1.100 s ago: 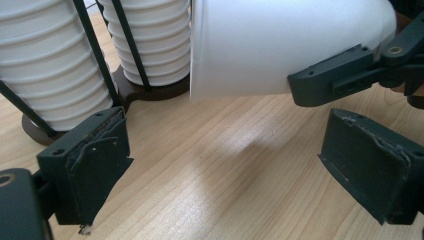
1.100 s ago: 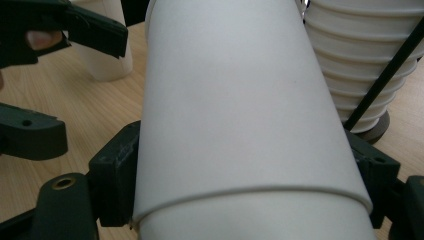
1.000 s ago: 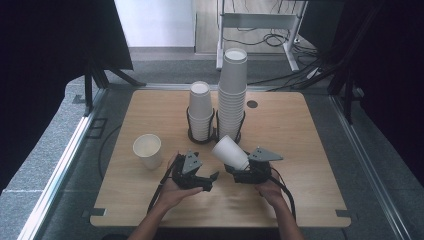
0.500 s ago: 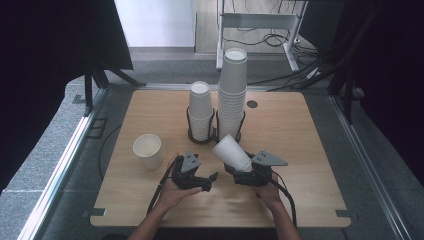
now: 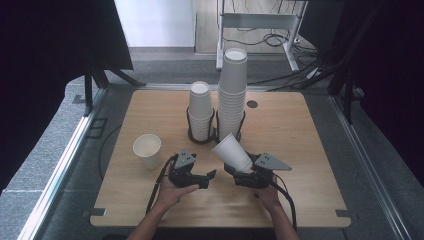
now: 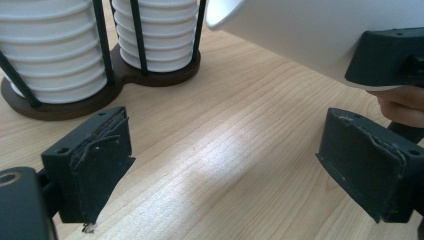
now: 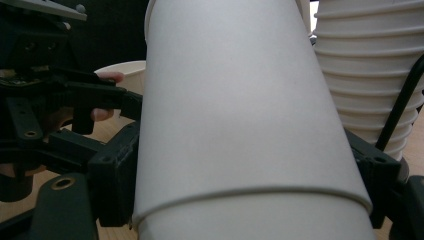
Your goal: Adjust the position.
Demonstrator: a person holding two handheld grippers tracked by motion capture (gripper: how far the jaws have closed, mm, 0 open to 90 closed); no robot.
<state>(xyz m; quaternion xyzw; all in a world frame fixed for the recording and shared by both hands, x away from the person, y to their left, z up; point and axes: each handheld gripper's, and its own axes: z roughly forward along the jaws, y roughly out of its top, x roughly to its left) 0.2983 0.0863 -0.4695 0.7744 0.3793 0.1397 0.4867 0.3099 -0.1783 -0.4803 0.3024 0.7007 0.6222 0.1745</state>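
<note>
So the right gripper is clamped around a white paper cup, tilted with its mouth toward the two cup stacks in the dark wire holder, probably freshly pulled off. Left gripper has been closing a bit, jaws apart with nothing between, likely ready to peel cups apart.

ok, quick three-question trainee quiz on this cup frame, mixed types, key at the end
1. True or false: the right gripper is clamped on a tilted paper cup.
2. What lies between the jaws of the left gripper? A) a cup B) nothing, bare table C) a cable
3. How many stacks of cups stand in the black holder, and which is higher?

Key:
1. True.
2. B; its jaws have just been closing a little, with only the table between them.
3. Two; the right stack is higher than the left stack.
</note>
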